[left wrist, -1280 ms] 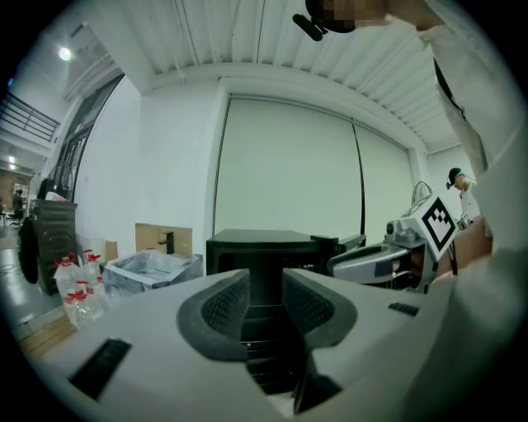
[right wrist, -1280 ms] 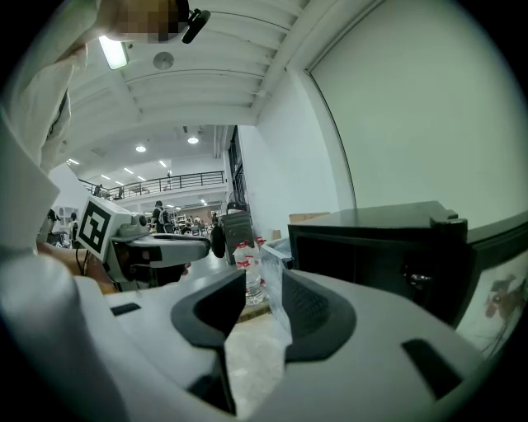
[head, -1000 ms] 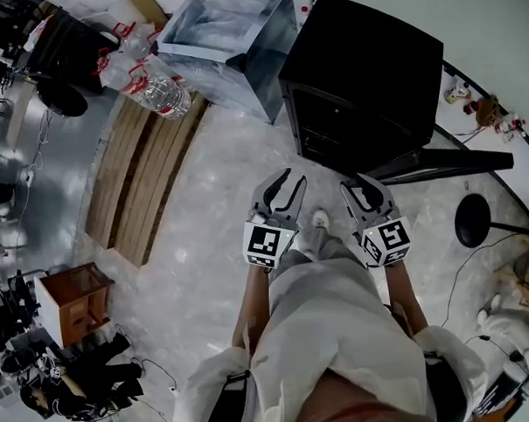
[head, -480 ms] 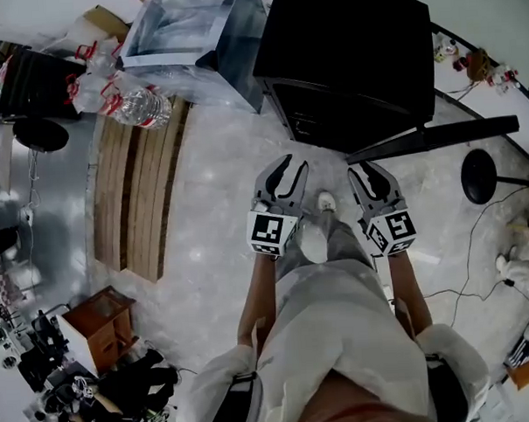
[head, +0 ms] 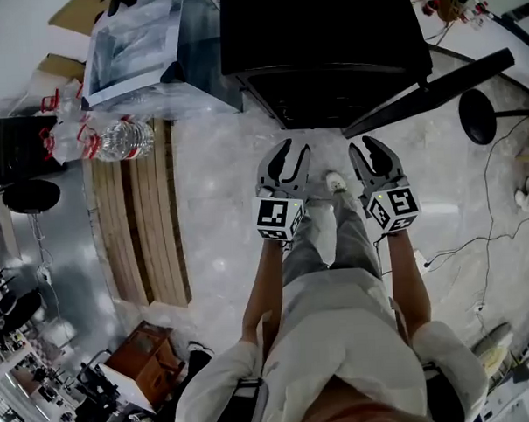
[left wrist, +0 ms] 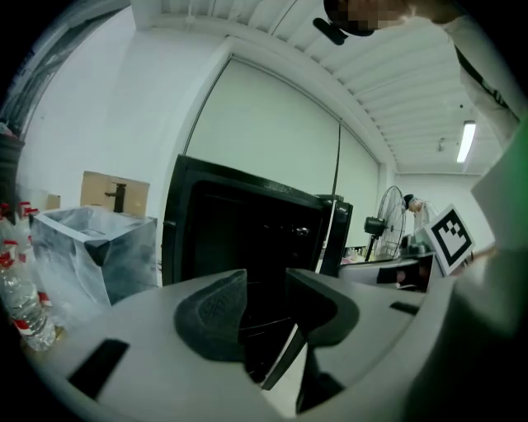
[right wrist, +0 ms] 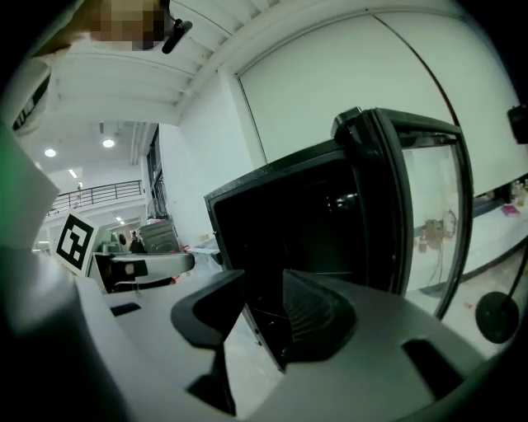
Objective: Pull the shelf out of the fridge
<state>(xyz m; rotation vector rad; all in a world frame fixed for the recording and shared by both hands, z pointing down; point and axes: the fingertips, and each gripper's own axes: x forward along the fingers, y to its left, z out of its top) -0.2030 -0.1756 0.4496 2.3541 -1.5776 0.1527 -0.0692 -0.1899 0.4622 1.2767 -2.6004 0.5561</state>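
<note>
The black fridge stands on the floor ahead of me, its glass door swung open to the right. Its inside is dark, and I cannot make out the shelf for sure. My left gripper and right gripper hang side by side just short of the open front, pointing at it. In the left gripper view the left gripper shows a narrow gap framing the fridge. These jaws have just been opening, with nothing between them. The right gripper has also just parted slightly and is empty, facing the cabinet.
A plastic-wrapped box and bundled water bottles sit left of the fridge. Wooden planks lie on the floor at left. A round black stand base and cables are at right. My white shoe is between the grippers.
Both grippers have sunk and come closer to the fridge's open front. The fridge has shifted to the top middle of the head view. The left jaws have parted a little.
</note>
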